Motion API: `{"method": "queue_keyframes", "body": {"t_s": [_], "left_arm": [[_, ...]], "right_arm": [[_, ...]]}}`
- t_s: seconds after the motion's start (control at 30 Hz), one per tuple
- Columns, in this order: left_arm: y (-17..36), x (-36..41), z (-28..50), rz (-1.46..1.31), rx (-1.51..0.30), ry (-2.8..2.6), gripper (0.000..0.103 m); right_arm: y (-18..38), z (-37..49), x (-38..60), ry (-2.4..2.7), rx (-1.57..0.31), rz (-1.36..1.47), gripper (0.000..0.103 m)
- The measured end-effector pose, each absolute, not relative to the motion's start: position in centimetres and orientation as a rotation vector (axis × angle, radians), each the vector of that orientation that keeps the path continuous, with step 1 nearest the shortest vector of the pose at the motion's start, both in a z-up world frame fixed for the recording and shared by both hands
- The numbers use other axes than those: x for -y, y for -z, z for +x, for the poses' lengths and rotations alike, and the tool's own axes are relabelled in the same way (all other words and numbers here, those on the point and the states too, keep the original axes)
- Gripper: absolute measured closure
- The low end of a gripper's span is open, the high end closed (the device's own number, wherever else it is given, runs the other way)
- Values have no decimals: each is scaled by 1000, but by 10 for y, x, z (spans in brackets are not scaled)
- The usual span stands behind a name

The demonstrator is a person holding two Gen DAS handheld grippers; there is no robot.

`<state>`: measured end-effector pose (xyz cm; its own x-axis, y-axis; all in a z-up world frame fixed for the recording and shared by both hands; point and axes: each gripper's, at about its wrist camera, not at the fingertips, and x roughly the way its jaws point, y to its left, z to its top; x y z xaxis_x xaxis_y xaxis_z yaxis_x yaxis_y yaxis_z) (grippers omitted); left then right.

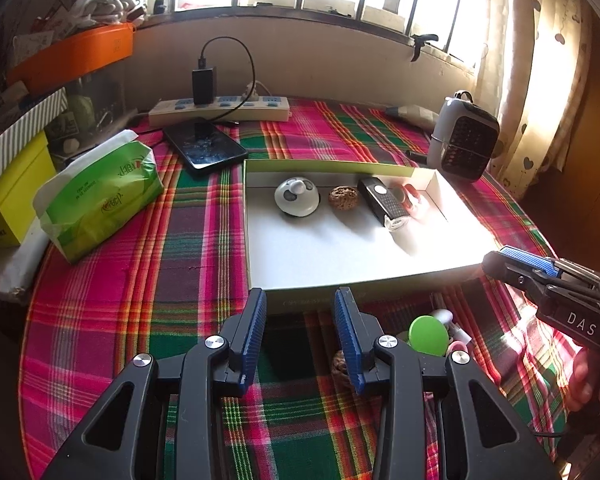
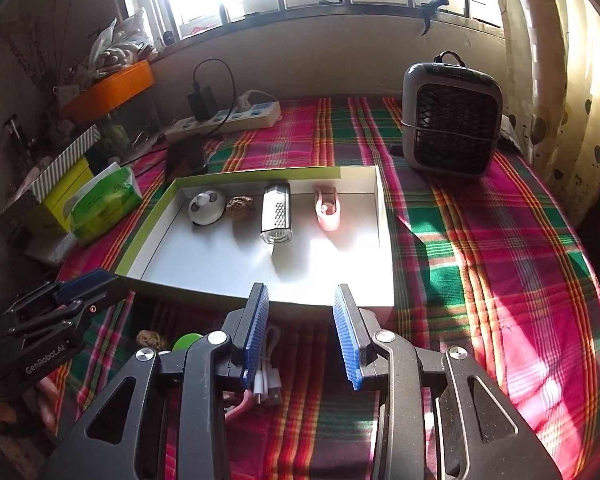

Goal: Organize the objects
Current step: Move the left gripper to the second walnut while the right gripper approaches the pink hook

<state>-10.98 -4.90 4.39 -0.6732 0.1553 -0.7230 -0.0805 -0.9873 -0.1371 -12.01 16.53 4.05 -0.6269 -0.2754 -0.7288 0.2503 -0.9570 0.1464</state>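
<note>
A shallow white box point(image 1: 320, 252) point(image 2: 228, 268) with a green outer wall lies on the plaid cloth. Along its far side sit a white round gadget point(image 1: 297, 197) point(image 2: 206, 207), a walnut point(image 1: 343, 198) point(image 2: 240, 203), a black-and-silver device point(image 1: 384, 200) point(image 2: 277, 212) and a pink item point(image 1: 410, 196) point(image 2: 327, 210). In front of the box lie a second walnut point(image 1: 340, 364) point(image 2: 150, 338), a green disc point(image 1: 428, 334) point(image 2: 186, 340) and bundled white cables point(image 2: 266, 376). My left gripper point(image 1: 301, 292) point(image 2: 88, 280) hovers open and empty above the near wall. My right gripper point(image 2: 301, 288) point(image 1: 516, 264) is open and empty too.
A small desk fan point(image 2: 452, 120) point(image 1: 466, 136) stands at the back right. A green tissue pack point(image 1: 100, 196), a yellow box point(image 1: 12, 192), a phone point(image 1: 204, 146) and a power strip point(image 1: 220, 110) crowd the left and back. The round table's edge curves close on the right.
</note>
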Motion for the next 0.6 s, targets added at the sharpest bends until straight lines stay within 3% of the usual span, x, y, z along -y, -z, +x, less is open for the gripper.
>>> {"method": "queue_keyframes", "body": {"t_s": [0.6], "left_arm": [[-25,48,-89,-1238,140,-2686,69]], "right_arm": [[-18,-74,-145,2480,23,1218,68]]}}
